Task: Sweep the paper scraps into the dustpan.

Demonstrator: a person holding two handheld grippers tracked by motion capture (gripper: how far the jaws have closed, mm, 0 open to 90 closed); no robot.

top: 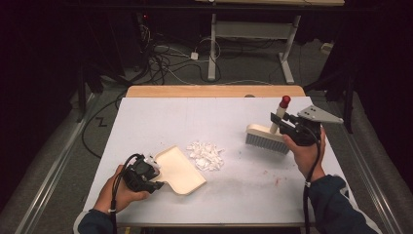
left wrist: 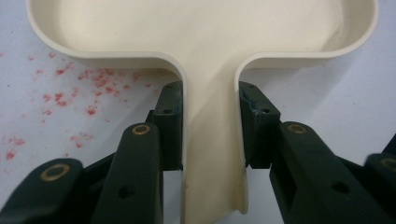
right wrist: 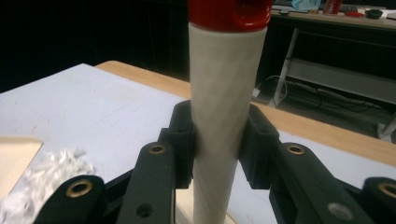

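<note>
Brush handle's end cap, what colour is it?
Red, on the cream ribbed brush handle's end cap; clearest in the right gripper view.

The room is dark beyond the white-topped table with a pale wooden edge (top: pixel 214 91). Black and white cables (top: pixel 165 61) sprawl over the grey floor (top: pixel 243 73), beside a white metal desk frame (top: pixel 253 34).

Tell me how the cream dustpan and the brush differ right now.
The flat cream plastic dustpan lies on the white table; the cream brush with grey bristles and a red-capped handle stands with its handle up. The dustpan is an open shallow tray; the brush is a long bristled block. The left claw grips the dustpan's handle, the right claw the brush's. Both are cream.
</note>
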